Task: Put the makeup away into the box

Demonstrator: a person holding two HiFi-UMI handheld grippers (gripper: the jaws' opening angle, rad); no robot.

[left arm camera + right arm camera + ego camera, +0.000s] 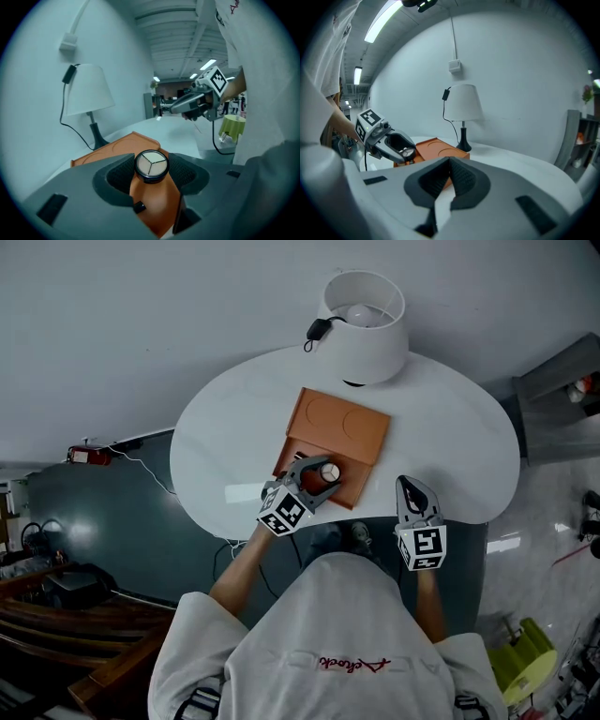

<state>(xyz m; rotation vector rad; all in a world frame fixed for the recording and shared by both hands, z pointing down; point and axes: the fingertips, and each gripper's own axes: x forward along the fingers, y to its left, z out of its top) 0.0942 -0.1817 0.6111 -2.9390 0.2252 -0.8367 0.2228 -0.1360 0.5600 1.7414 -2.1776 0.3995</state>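
Observation:
A round black compact (151, 165) with cream and beige powders sits pinched between the pads of my left gripper (319, 474). It hangs just over the near part of the open orange box (352, 487). The box's lid (337, 424), with two round recesses, lies open toward the lamp. My right gripper (411, 487) hovers to the right of the box near the table's front edge, jaws shut with nothing between them. The right gripper view shows its pads (460, 178) pressed together, and the left gripper (399, 147) with the compact above the box (437, 147).
A white lamp (364, 326) with a black cord stands at the back of the white oval table (450, 427). A grey cabinet (562, 409) stands to the right. Bare tabletop lies left and right of the box.

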